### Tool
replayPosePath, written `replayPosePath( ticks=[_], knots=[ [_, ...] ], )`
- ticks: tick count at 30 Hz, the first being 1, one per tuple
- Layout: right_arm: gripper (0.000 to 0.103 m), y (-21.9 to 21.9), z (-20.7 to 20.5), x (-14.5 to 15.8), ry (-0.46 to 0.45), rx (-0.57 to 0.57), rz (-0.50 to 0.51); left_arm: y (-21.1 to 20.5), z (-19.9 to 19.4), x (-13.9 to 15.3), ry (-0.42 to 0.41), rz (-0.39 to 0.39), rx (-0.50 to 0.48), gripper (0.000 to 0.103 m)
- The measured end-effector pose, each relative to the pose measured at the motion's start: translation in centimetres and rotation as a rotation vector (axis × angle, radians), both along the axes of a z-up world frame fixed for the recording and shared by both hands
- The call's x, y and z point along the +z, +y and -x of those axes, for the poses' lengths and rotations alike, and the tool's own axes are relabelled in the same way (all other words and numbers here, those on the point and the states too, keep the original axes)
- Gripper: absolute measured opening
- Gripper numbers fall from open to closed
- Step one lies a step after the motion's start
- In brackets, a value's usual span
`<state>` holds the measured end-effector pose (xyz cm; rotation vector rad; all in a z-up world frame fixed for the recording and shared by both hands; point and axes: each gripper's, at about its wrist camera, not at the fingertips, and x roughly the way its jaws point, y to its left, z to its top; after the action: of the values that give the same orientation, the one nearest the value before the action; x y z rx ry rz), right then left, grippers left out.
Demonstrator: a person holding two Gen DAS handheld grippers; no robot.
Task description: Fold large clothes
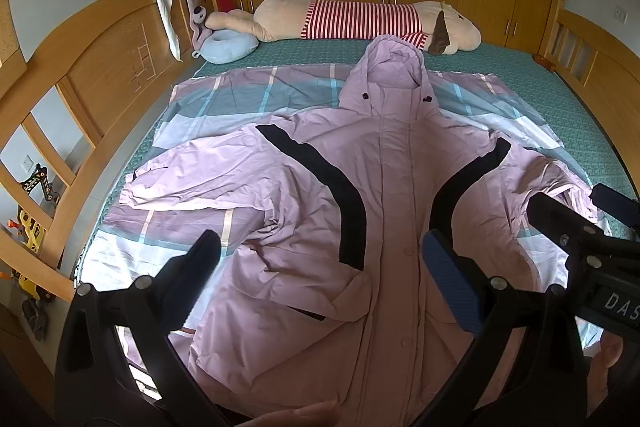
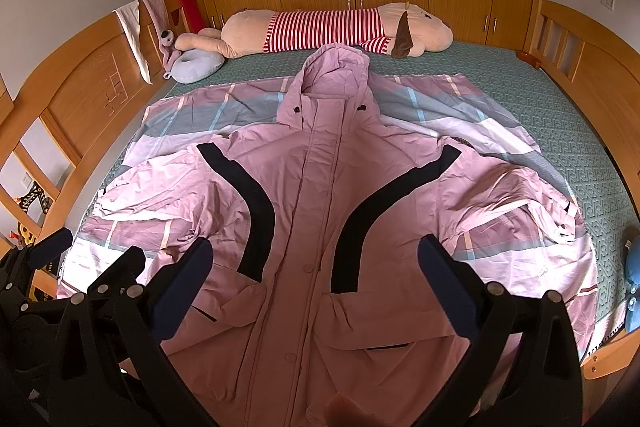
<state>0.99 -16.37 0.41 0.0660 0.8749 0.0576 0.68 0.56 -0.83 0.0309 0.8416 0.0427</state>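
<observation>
A large pink hooded jacket [image 1: 384, 195] with two curved black stripes lies face up, spread out on a checked sheet on the bed, hood toward the far end. It also shows in the right wrist view [image 2: 316, 211]. My left gripper [image 1: 320, 271] is open and empty, above the jacket's lower left front. My right gripper [image 2: 316, 279] is open and empty, above the jacket's lower middle. The right gripper shows at the right edge of the left wrist view [image 1: 576, 223]. The left gripper shows at the lower left of the right wrist view [image 2: 88, 267].
A checked pink, grey and white sheet [image 2: 460, 115] covers a green mattress [image 2: 560, 99]. A long plush dog in a red-striped shirt [image 2: 332, 27] and a blue neck pillow [image 2: 200, 61] lie at the far end. Wooden bed rails [image 2: 88, 91] run along both sides.
</observation>
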Motion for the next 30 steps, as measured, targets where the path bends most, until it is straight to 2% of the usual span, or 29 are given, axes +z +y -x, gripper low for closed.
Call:
replayPosePath(
  ticks=[30],
  knots=[
    [0.102,0.4,-0.3,-1.1,0.018,0.002,-0.003,0.5,-0.2,-1.0,0.021,0.003,0.001,0.101]
  ],
)
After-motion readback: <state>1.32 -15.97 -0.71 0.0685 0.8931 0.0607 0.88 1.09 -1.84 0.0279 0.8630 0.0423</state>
